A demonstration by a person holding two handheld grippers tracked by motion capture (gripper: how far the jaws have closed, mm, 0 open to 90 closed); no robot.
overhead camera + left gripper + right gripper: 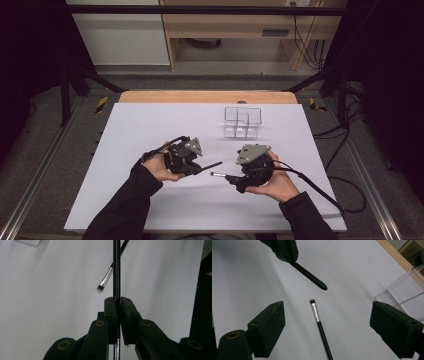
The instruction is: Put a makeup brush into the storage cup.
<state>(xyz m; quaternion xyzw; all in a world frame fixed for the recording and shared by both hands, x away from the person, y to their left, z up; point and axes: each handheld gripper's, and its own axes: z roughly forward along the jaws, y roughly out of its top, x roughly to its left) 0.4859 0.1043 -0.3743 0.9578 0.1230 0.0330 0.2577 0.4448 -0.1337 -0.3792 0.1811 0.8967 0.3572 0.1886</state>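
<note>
Lying on the white bench between the right gripper's wide-open fingers, the makeup brush points bristles-first toward a second, black-handled brush clenched in the left gripper.

A clear plastic organiser with several compartments stands upright toward the far right of the white table, whose wooden edge shows at the far side, with a pale wooden cabinet and dangling black cables on the floor beyond.
</note>
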